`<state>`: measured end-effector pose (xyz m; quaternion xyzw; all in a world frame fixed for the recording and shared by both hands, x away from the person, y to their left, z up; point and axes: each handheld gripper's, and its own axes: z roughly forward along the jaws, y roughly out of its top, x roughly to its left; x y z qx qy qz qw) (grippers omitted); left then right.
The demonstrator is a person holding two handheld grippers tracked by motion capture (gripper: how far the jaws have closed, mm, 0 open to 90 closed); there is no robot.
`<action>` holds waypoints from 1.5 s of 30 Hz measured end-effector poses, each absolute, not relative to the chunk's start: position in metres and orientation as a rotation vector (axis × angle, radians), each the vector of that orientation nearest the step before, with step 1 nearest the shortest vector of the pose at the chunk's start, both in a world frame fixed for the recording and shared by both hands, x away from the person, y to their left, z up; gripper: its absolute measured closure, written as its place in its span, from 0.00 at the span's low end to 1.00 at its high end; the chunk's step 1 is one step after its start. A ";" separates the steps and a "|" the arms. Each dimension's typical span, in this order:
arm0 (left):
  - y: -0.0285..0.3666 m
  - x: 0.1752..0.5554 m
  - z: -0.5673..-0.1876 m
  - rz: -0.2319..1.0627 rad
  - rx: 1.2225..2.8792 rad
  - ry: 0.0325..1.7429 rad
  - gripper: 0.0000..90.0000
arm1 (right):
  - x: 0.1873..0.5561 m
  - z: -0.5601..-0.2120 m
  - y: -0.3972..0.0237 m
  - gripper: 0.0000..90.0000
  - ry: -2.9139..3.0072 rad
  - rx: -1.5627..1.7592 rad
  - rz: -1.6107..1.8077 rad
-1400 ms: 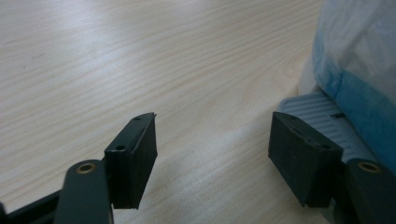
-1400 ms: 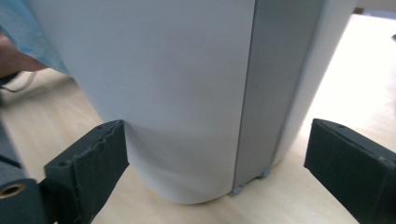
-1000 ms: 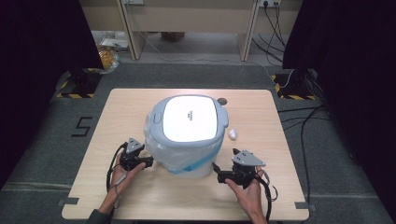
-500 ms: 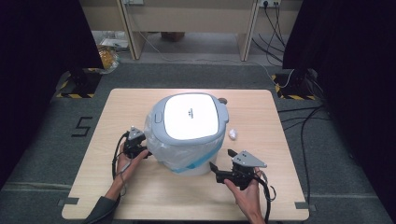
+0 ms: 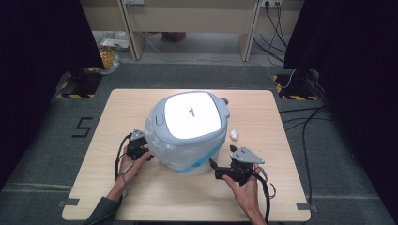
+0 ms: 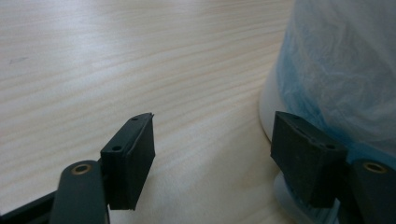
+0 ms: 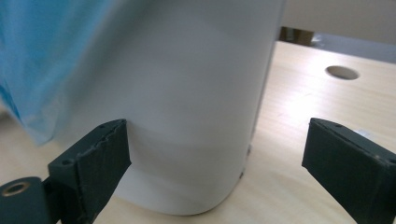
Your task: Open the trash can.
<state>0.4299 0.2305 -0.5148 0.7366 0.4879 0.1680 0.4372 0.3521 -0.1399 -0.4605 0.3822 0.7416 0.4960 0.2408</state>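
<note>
I find the bin (image 5: 190, 129) mid-table (image 5: 281, 140), bag (image 6: 336, 70) overhanging. Left gripper (image 6: 212, 154) and right gripper (image 7: 215, 161) fingers apart, empty. I judge: pinch bag film, not bin wall.

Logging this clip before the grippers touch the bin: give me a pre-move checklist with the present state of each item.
1. Left gripper open: ok, fingers spread wide.
2. Right gripper open: ok, nothing held.
3. Both grippers beside the bin, one on each side: ok.
4. Lid closed on bin: ok.
5. Bag lies between left fingers: cannot tell; one finger sits at its lower edge.
6. Small white object apart from right gripper: ok.
</note>
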 end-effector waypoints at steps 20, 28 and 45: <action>0.206 0.377 -0.511 0.476 1.836 1.094 0.27 | 0.426 -0.475 -0.151 0.17 2.034 1.190 1.309; 0.198 0.382 -0.512 0.492 1.858 1.070 0.27 | 0.419 -0.476 -0.157 0.17 2.058 1.170 1.240; 0.193 0.378 -0.515 0.558 1.903 1.010 0.32 | 0.403 -0.483 -0.181 0.19 2.040 1.210 1.224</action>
